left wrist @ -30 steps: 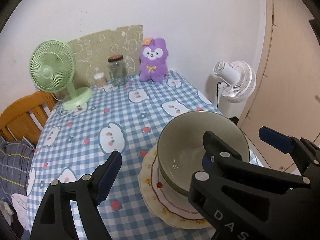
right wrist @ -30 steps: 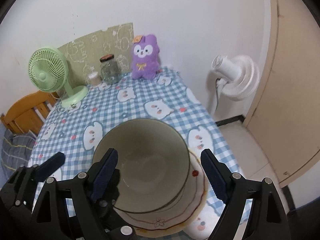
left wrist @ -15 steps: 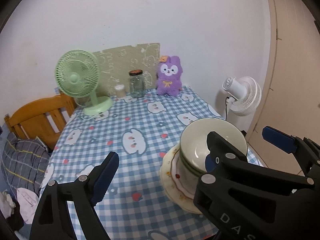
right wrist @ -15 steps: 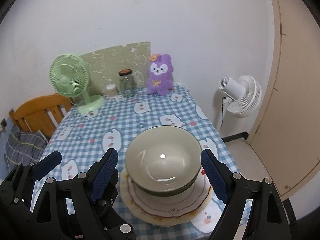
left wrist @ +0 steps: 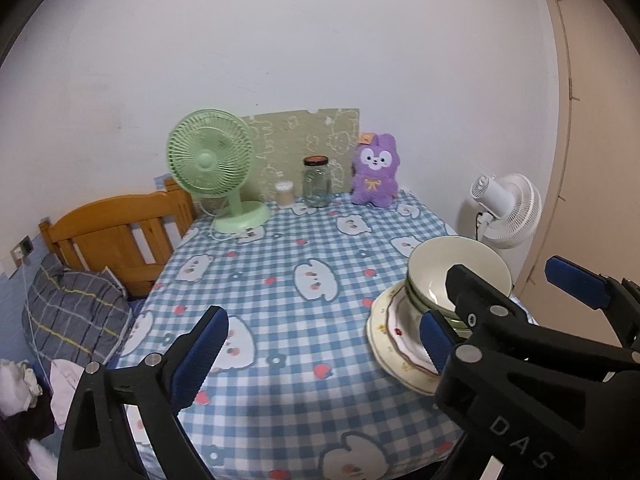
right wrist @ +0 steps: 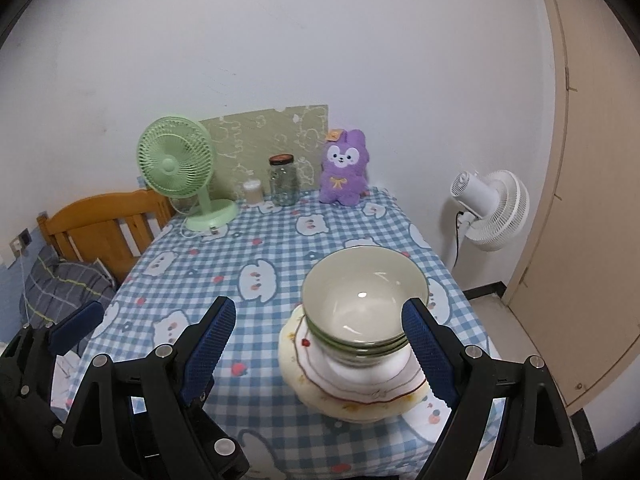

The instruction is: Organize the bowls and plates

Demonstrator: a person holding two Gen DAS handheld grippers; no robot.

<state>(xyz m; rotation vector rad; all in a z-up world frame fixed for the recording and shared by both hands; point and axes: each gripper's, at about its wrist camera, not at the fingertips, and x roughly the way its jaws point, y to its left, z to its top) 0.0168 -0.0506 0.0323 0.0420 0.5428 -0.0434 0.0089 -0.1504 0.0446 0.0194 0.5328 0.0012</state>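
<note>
A stack of pale green bowls (right wrist: 362, 292) stands on a white plate with a dark red rim (right wrist: 320, 372), which lies on a cream flowered plate (right wrist: 352, 410). The stack is near the table's front right edge. My right gripper (right wrist: 320, 308) is open and empty, drawn back in front of the stack and apart from it. My left gripper (left wrist: 323, 316) hangs over the cloth left of the bowls (left wrist: 440, 256) and plates (left wrist: 384, 328). Its jaws are opening with nothing between them. The right gripper's fingers (left wrist: 576, 284) show at the right and hide part of the stack.
The table (right wrist: 280, 248) has a blue checked cloth. At its back stand a green fan (right wrist: 176, 168), a glass jar (right wrist: 283, 182), a small container (right wrist: 253, 192) and a purple plush (right wrist: 344, 172). A white fan (right wrist: 490, 208) and a door stand right, a wooden frame (right wrist: 100, 228) and pillow left.
Both grippers have pulled back and slightly up from the stack, so it looks smaller and farther. The left gripper's jaws stand wider. The bowls and plates have not moved.
</note>
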